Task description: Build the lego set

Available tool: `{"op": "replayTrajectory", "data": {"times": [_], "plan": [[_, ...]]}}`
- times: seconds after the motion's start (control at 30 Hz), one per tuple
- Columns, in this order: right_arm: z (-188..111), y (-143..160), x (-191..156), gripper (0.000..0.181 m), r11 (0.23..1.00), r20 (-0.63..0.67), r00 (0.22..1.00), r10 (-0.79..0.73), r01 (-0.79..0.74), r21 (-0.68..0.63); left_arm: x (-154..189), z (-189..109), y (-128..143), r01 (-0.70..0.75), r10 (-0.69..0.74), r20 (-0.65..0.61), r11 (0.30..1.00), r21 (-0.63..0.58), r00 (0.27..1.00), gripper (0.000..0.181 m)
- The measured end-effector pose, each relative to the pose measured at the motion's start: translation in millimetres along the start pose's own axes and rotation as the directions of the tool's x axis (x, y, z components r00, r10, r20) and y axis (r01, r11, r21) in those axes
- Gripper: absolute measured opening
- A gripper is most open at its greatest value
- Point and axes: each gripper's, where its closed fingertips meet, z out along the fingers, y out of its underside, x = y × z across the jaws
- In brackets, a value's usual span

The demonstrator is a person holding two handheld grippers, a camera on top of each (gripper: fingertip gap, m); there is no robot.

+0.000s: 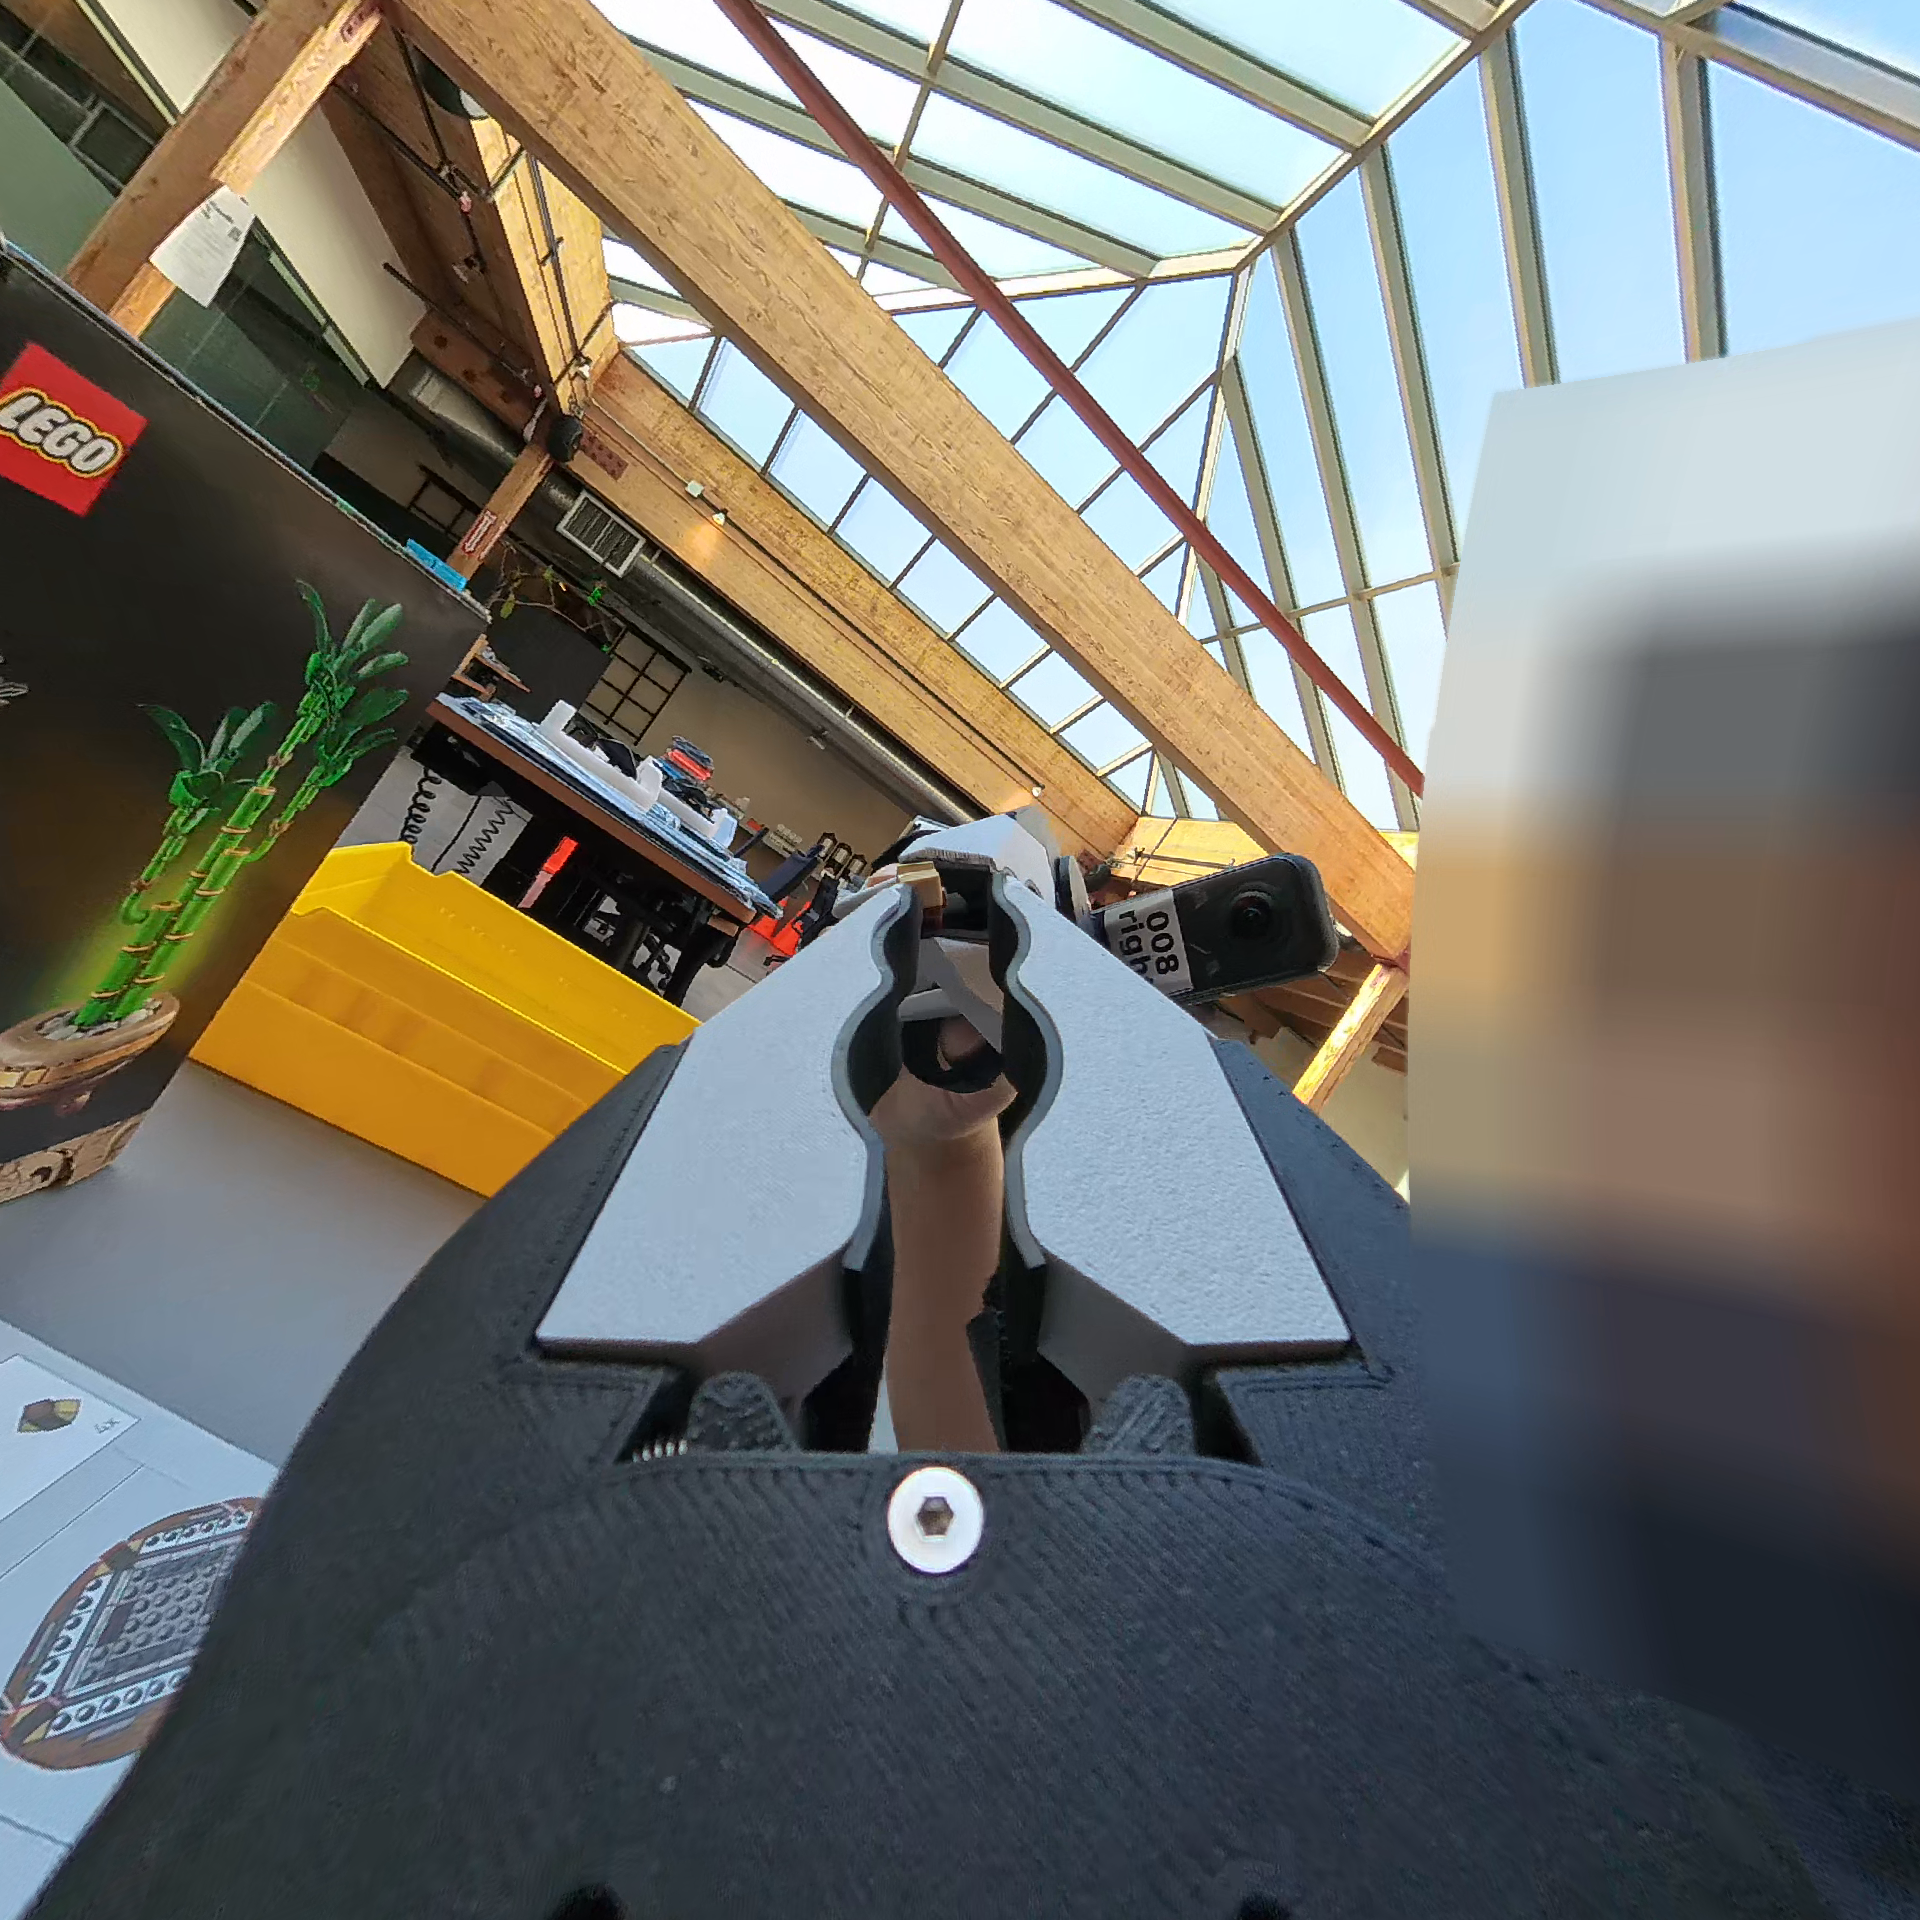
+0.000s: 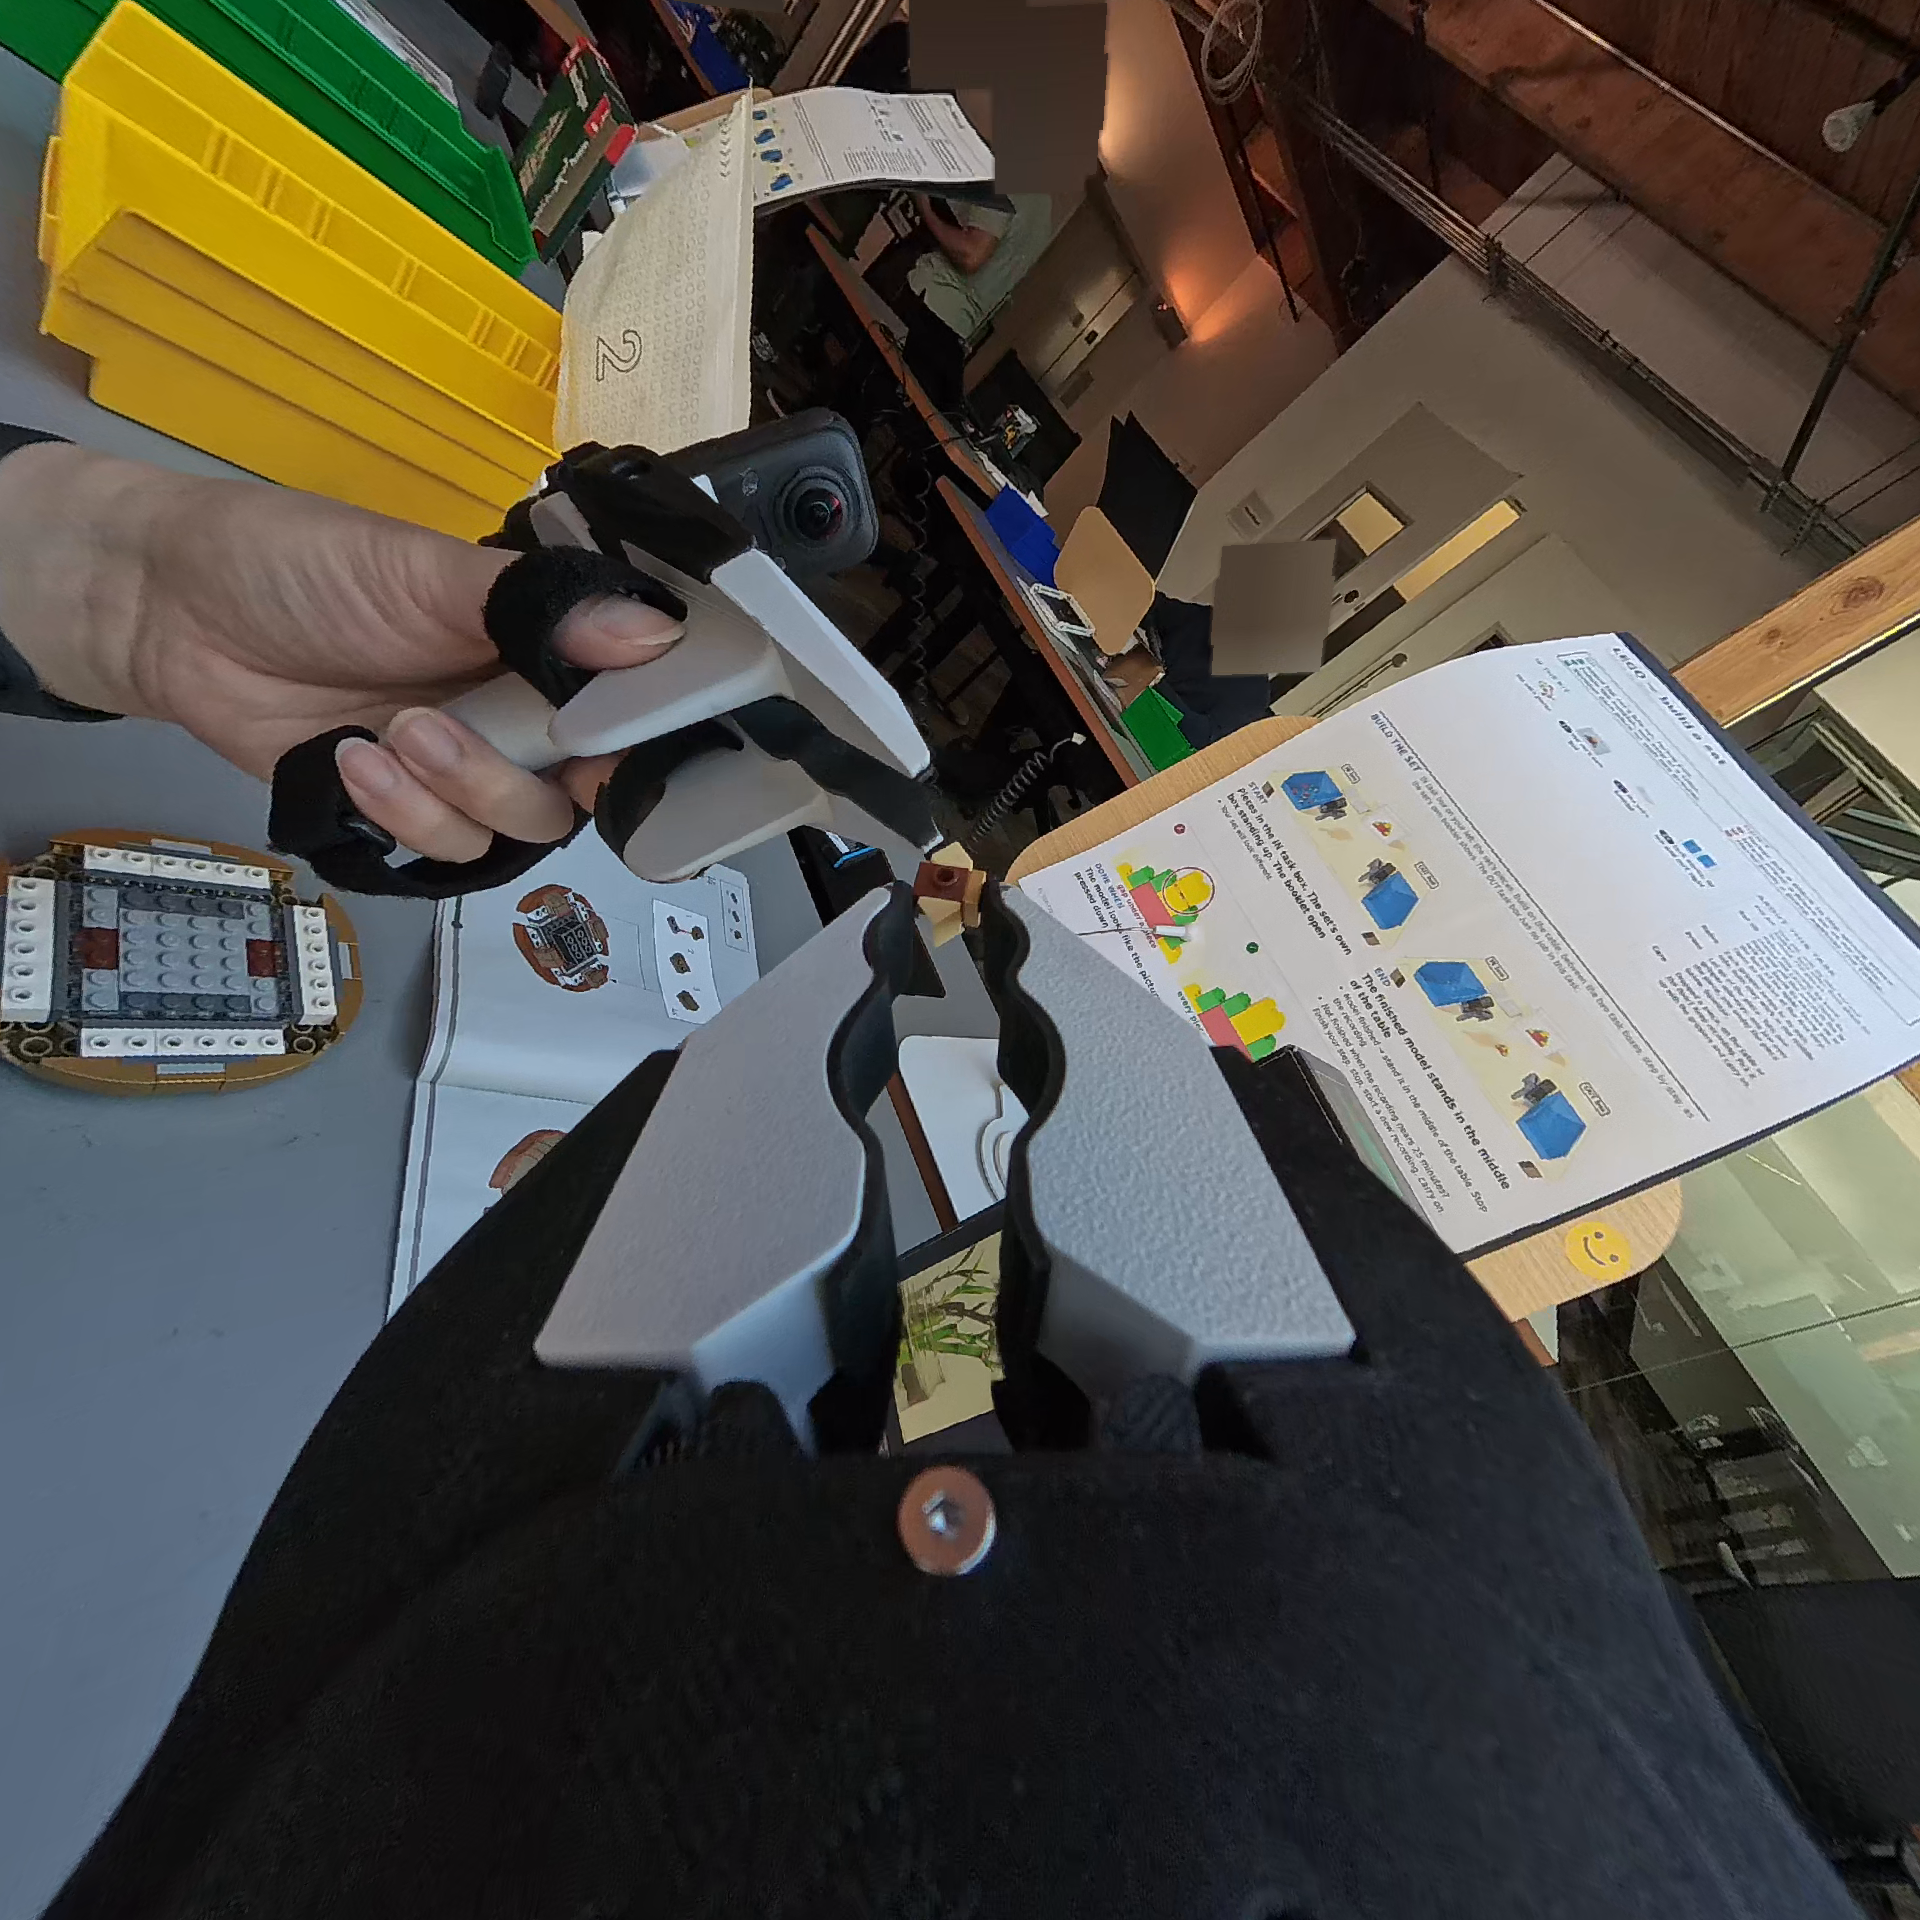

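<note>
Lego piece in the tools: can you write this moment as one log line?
right tool: shut on small brown-tan piece | left tool: tips touching piece | round base: on table, untouched

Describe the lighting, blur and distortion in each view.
Left wrist view: bright daylight through the skylight, beams bowed by the wide-angle lens, a mosaic patch at the right edge. Right wrist view: dimmer interior, table evenly lit, small lego piece sharp, page curved by the lens.

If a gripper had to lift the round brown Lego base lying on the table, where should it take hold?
Probably from above, jaws straddling the raised square of white and grey bricks on the round brown Lego base: its flat parallel sides give purchase, while the low curved rim lies flush on the grey table.
</note>
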Motion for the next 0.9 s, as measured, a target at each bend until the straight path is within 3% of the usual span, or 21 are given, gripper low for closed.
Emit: {"op": "replayTrajectory", "data": {"times": [0.03, 0.6, 0.9], "plan": [[0.0, 0.7, -0.2, 0.012, 1.000, 0.001, 1.000, -0.003, 0.003, -0.003, -1.6, -0.3, 0.3, -0.004, 0.004, 0.012, 1.000, -0.006, 1.000, 0.012], [-3.8, 4.7, 0.9, 0.012, 0.998, -0.005, 0.999, -0.047, 0.047, -0.030, -6.8, -11.1, -5.2, -0.076, 0.082, 0.107, 0.995, -0.065, 0.991, 0.013], [-5.5, 5.0, 2.2, 0.012, 1.000, -0.001, 1.000, -0.024, 0.024, 0.001, -11.3, -10.0, 1.3, -0.025, 0.034, 0.105, 0.996, -0.091, 0.994, 0.013]]}}
